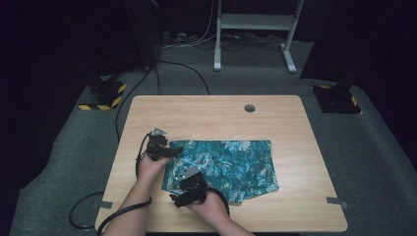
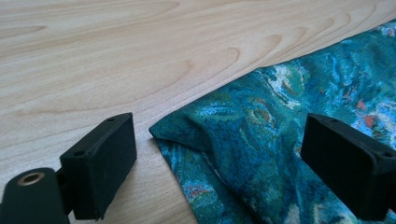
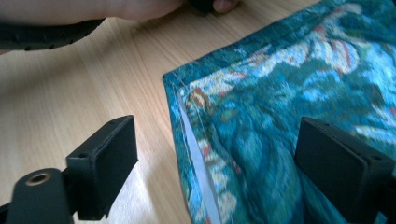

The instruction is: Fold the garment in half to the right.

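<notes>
The left hand-held gripper point(image 1: 173, 151) sits at the far left corner of the cloth point(image 1: 223, 167), its jaws wide apart. In the left gripper view that corner point(image 2: 156, 132) lies between the jaws, nearer the left one, and neither pad presses on it. The right hand-held gripper point(image 1: 178, 200) is at the near left corner, jaws also wide. In the right gripper view the hemmed edge point(image 3: 194, 154) runs between the jaws, untouched by either pad, and the other hand point(image 3: 135, 7) shows at the top edge.

The cloth, teal with a floral print, lies flat on the desk point(image 1: 206, 110) a little nearer the person's side. Its long axis runs left to right across the desk, and both grippers stand at its left short edge.
</notes>
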{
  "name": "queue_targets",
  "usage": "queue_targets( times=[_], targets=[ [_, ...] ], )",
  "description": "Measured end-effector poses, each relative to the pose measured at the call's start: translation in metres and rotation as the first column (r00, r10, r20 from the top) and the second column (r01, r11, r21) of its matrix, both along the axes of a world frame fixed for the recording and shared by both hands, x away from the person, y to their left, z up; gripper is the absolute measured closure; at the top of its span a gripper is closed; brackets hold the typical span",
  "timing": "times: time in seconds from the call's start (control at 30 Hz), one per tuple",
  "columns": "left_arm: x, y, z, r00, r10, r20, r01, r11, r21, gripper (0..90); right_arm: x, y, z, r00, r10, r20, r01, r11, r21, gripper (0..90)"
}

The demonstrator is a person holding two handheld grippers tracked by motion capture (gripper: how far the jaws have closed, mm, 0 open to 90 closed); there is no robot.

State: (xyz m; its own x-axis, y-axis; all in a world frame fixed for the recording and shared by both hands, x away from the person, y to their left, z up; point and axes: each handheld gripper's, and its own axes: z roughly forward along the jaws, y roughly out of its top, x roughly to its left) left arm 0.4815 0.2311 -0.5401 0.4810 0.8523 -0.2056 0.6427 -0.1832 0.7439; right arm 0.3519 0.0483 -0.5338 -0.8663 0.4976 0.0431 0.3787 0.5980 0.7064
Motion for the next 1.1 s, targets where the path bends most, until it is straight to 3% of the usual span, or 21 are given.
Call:
queue_targets(
  times=[0.23, 0.43, 0.57, 0.63, 0.8, 0.9, 1.03, 1.1],
  targets=[
    [0.002, -0.003, 0.001, 0.9999, -0.008, 0.009, 0.008, 0.9992, 0.039, 17.1, 0.004, 0.007, -0.005, 0.9999, -0.010, 0.009, 0.010, 0.9999, -0.011, 17.3],
    [0.002, -0.005, 0.002, 0.9998, -0.013, 0.015, 0.012, 0.9983, 0.058, 21.4, 0.000, 0.014, -0.005, 0.9994, -0.003, 0.035, 0.004, 0.9994, -0.034, 19.0],
    [0.000, -0.008, 0.001, 0.9993, -0.020, 0.033, 0.017, 0.9949, 0.100, 25.1, -0.002, 0.022, -0.005, 0.9977, 0.009, 0.067, -0.005, 0.9980, -0.063, 20.6],
    [0.000, -0.007, 0.001, 0.9992, -0.018, 0.036, 0.014, 0.9953, 0.096, 27.6, -0.003, 0.025, -0.006, 0.9969, 0.010, 0.078, -0.004, 0.9976, -0.070, 20.7],
    [0.000, -0.003, 0.002, 0.9995, -0.006, 0.031, 0.004, 0.9972, 0.075, 30.7, -0.001, 0.027, -0.006, 0.9976, -0.003, 0.068, 0.008, 0.9976, -0.069, 21.4],
    [-0.001, -0.006, 0.001, 0.9989, -0.011, 0.045, 0.006, 0.9950, 0.100, 32.1, 0.001, 0.027, -0.006, 0.9982, -0.012, 0.058, 0.016, 0.9977, -0.065, 22.3],
    [-0.002, -0.006, 0.001, 0.9988, 0.009, 0.049, -0.013, 0.9957, 0.092, 33.8, 0.001, 0.025, -0.006, 0.9985, -0.012, 0.054, 0.015, 0.9986, -0.050, 23.5],
    [-0.004, -0.009, 0.000, 0.9978, 0.006, 0.066, -0.014, 0.9921, 0.125, 34.0, 0.001, 0.025, -0.006, 0.9984, -0.015, 0.055, 0.017, 0.9986, -0.050, 24.3]
  ],
)
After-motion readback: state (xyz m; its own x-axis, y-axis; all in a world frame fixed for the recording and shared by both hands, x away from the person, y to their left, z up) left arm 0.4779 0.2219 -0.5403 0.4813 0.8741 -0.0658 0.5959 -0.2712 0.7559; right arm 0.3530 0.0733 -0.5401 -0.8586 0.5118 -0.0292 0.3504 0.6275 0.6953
